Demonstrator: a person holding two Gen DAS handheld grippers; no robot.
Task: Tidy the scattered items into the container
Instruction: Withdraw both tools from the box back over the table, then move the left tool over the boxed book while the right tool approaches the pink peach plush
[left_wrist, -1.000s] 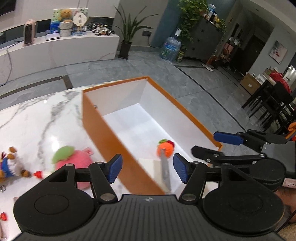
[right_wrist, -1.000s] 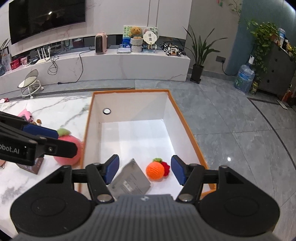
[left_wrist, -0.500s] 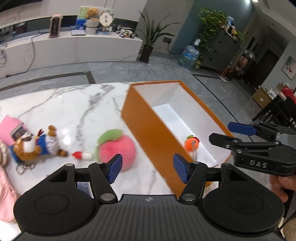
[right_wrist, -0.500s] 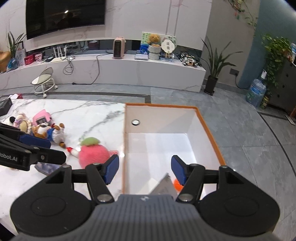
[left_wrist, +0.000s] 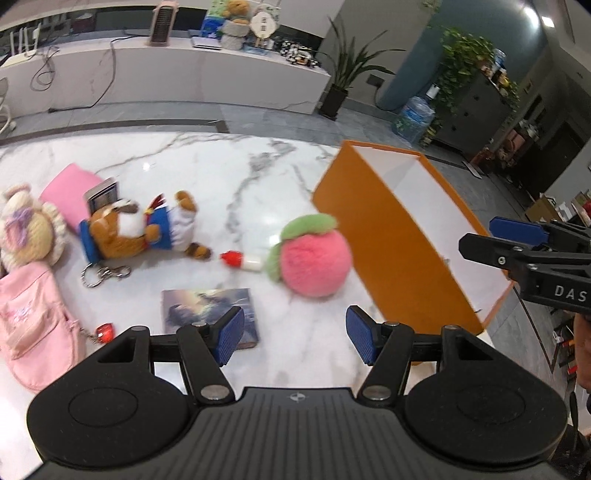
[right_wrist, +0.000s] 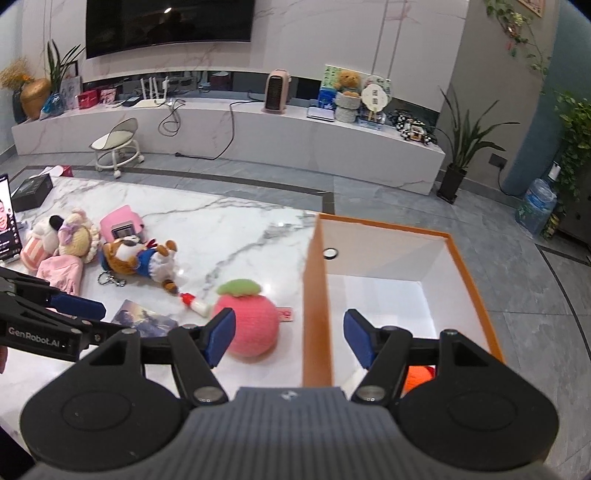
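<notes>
A: Where is the orange box (right_wrist: 476, 280)?

B: It sits on the white marble table (left_wrist: 221, 177), at the table's right end. It is open on top and white inside.

A: What is in the box?

B: An orange knitted ball (right_wrist: 419, 374) lies at the near end of the box. The right gripper (right_wrist: 288, 334) hides most of it.

A: What is next to the box?

B: A fluffy pink peach (left_wrist: 314, 258) with a green leaf on top. It lies just beside the box's left wall. I cannot tell if they touch.

A: And past the peach?

B: A tiny bottle with a red cap (left_wrist: 242, 260) touches the peach on the side away from the box. Further from the box lies a toy animal in blue clothes (left_wrist: 136, 229), with a key ring (left_wrist: 105, 275) by it. A flat picture card (left_wrist: 210, 310) lies on the table nearer to us than the bottle.

A: What is far from the box?

B: A pink pouch (left_wrist: 33, 325), a cream knitted doll (left_wrist: 26, 229) and a pink block (left_wrist: 74, 195) with a little screen leaning on it. They are all at the far left, well away from the box.

A: What are the grippers doing?

B: The left gripper (left_wrist: 295, 336) hangs over the table, left of the box. Its blue fingers (left_wrist: 231, 334) are spread apart with nothing between them. The right gripper is over the box's left wall. Its fingers are opening wider, and they hold nothing.
</notes>
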